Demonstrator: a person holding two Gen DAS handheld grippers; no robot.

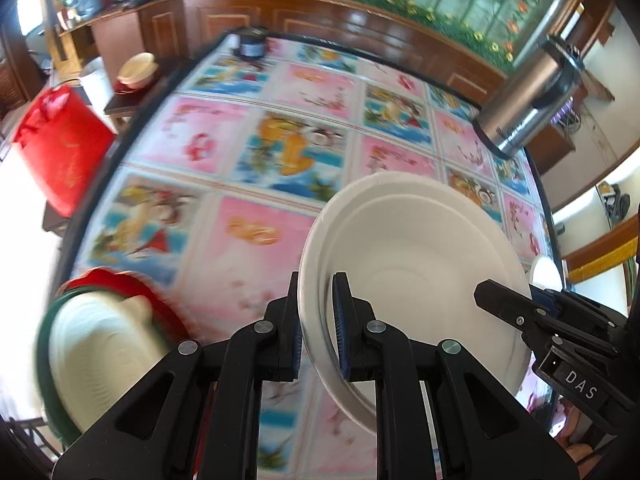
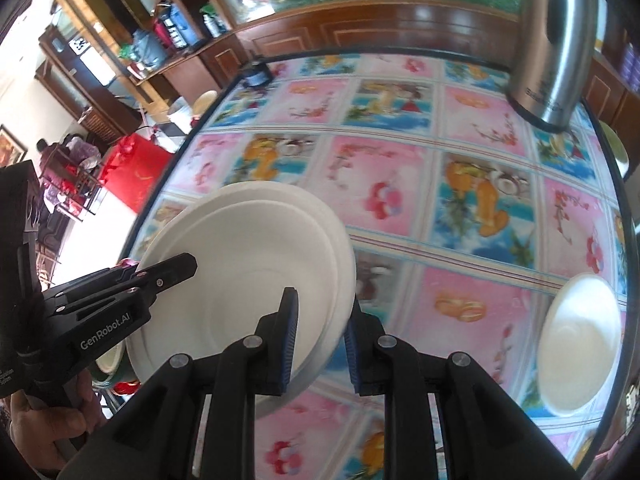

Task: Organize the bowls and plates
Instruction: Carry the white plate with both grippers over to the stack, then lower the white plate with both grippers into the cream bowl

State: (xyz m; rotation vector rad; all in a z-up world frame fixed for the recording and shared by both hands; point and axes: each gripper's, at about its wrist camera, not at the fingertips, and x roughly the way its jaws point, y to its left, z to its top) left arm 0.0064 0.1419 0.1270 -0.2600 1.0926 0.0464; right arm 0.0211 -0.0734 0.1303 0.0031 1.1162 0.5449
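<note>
A stack of two white plates is held above the patterned table, seen in both views. My left gripper is shut on the stack's left rim. My right gripper is shut on its right rim, and shows in the left wrist view. The left gripper shows at the left of the right wrist view. A white bowl sits on the table at the right. A cream bowl in a green one on a red plate sits at the left edge.
A steel kettle stands at the far right of the table, also in the left wrist view. A dark jar stands at the far edge. A red box and a side stool with a bowl are beside the table.
</note>
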